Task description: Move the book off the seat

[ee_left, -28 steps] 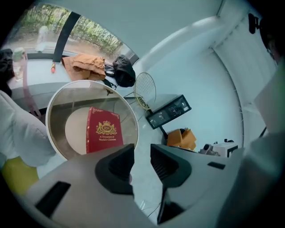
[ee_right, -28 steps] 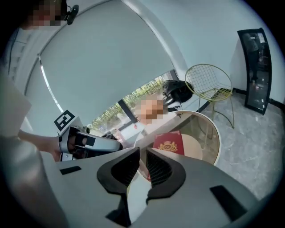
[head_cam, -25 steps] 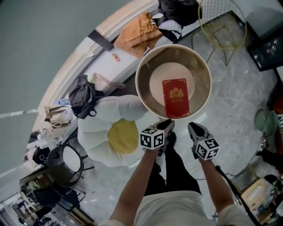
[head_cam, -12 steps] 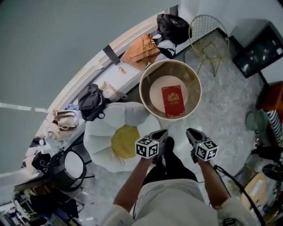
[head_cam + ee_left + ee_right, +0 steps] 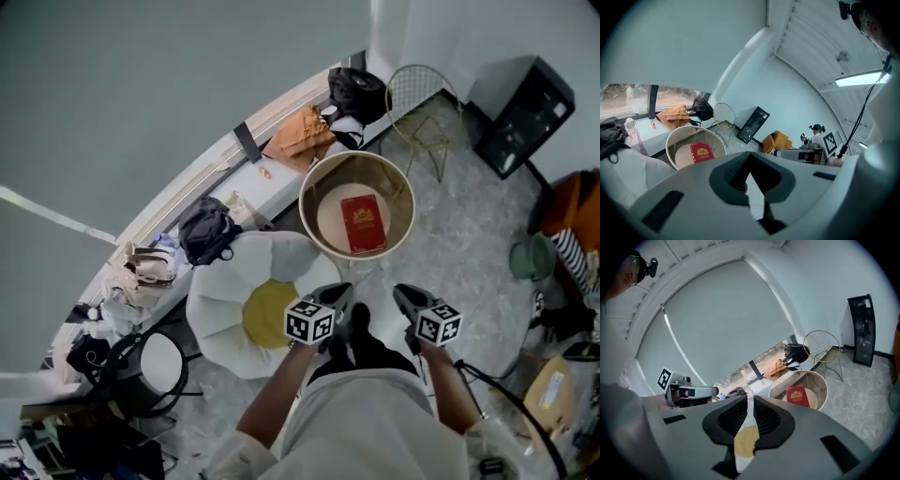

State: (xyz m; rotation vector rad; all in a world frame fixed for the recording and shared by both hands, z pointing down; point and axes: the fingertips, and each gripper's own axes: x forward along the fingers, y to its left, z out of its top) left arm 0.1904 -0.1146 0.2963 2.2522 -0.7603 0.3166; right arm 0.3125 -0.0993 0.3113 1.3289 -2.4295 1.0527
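The red book (image 5: 363,224) with a gold crest lies flat on the pale cushion of the round tub seat (image 5: 319,176). Both grippers hang well short of the seat, over the person's lap. My left gripper (image 5: 340,296) is shut with nothing in it. My right gripper (image 5: 404,297) is shut and empty too. In the left gripper view the book (image 5: 701,152) sits far beyond the closed left gripper (image 5: 749,165). The right gripper view shows the book (image 5: 798,395) in the seat (image 5: 821,382), past the closed right gripper (image 5: 749,405).
A white flower-shaped cushion (image 5: 217,314) with a yellow centre lies left of the seat. A gold wire chair (image 5: 417,103) and a black panel (image 5: 523,117) stand behind it. An orange cloth (image 5: 302,136) and a black bag (image 5: 208,230) rest along the window ledge. A cable (image 5: 506,398) trails at the right.
Both grippers have pulled back from the seat's front rim and risen. The left jaws have gone from slightly apart to shut. The book has stayed on the cushion.
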